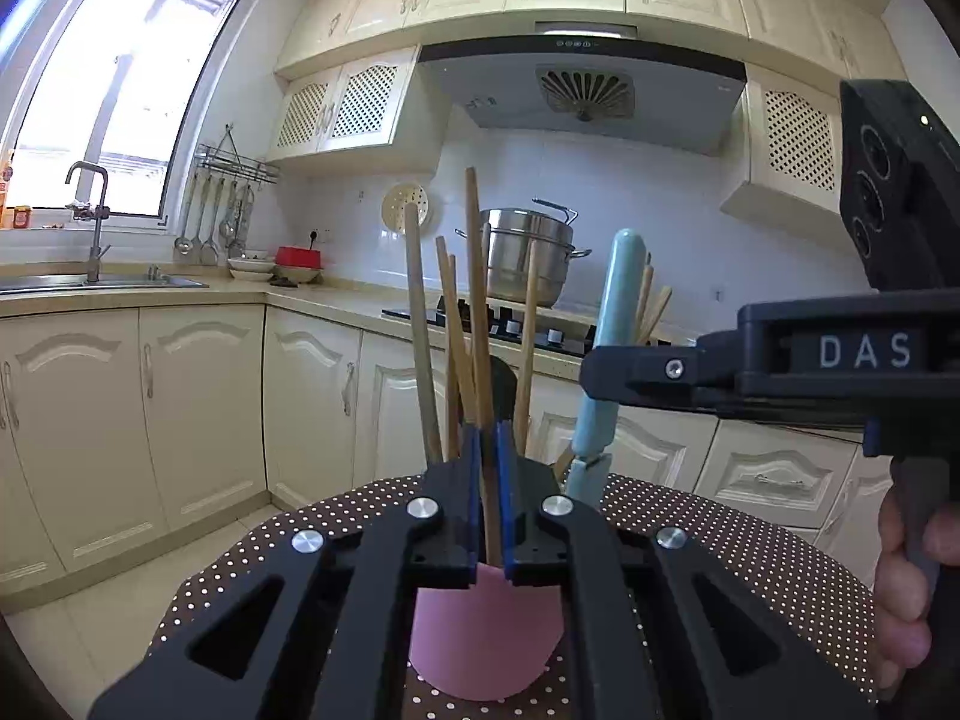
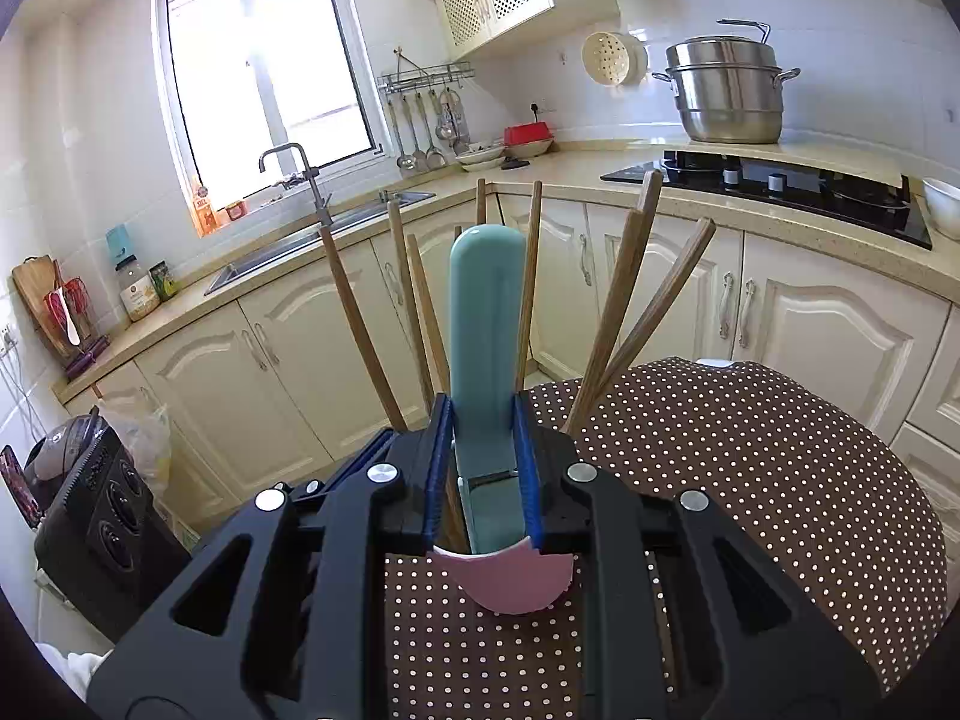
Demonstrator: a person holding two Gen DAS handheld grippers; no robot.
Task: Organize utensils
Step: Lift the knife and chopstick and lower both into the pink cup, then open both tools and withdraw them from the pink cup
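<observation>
- The left gripper (image 1: 492, 480) was clamped on a chopstick (image 1: 477, 300) standing in the pink cup (image 1: 480, 636).
- The right gripper (image 2: 483, 468) was clamped on the teal handle (image 2: 486, 324), upright in the same cup on the dotted table (image 2: 750, 450).

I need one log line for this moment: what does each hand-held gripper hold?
left hand-held gripper: shut on wooden chopstick | right hand-held gripper: shut on teal handle | both in pink cup
</observation>
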